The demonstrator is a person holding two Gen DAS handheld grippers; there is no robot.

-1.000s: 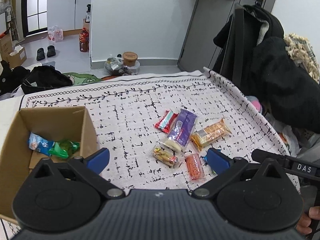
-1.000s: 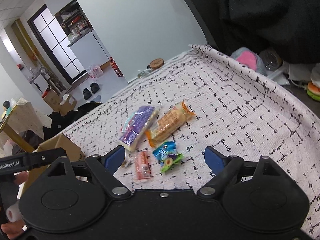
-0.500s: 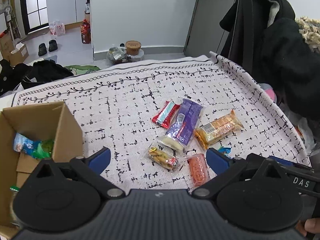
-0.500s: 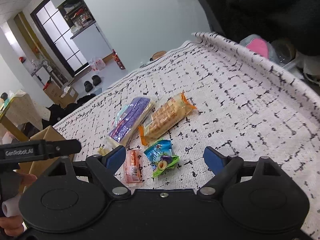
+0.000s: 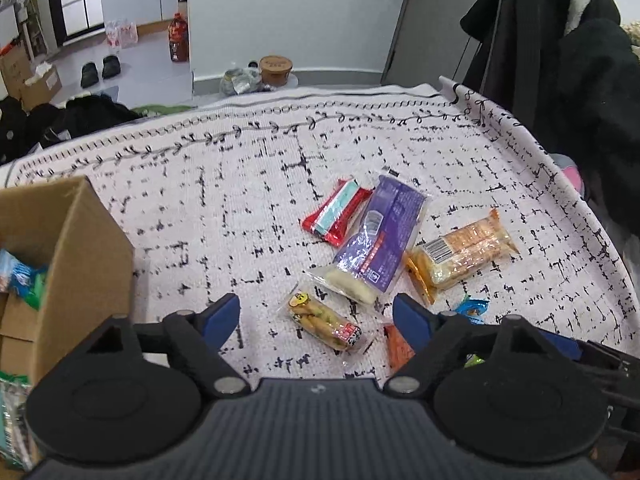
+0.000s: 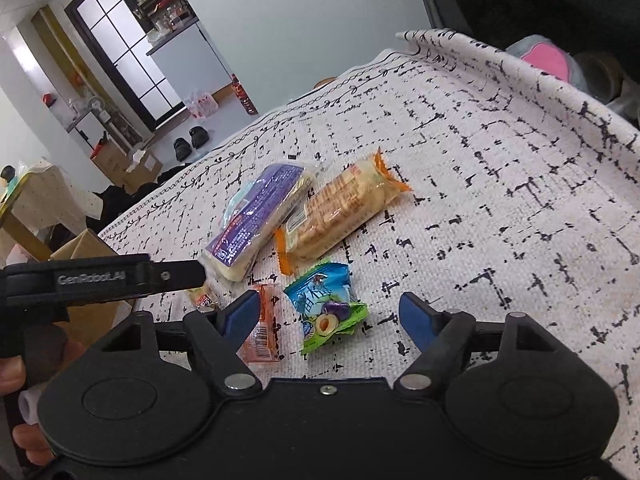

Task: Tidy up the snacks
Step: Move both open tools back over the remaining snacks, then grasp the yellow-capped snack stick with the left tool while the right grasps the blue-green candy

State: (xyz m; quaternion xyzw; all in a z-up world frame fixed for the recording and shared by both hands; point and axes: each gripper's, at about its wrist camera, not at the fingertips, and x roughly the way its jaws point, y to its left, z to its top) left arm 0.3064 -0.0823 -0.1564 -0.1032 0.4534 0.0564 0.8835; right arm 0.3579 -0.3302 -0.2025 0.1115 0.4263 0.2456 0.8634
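Note:
Several snack packs lie on the patterned cloth. My left gripper hovers low over a small clear pack of yellow sticks, which lies between its closing jaws; the pads do not touch it. My right gripper straddles a blue-green plum pack, jaws closing and clear of it. An orange-pink pack lies by its left finger. Beyond are a purple pack, a red pack and an orange cracker pack. A cardboard box stands at the left.
The box holds a blue-green pack. Dark coats hang past the table's right edge. The cloth's far edge drops to a floor with shoes and a bottle. The left gripper's body crosses the right wrist view.
Both grippers have sunk closer to the snacks and their jaws have narrowed. The left one has shifted right, away from the box, over the clear stick pack.

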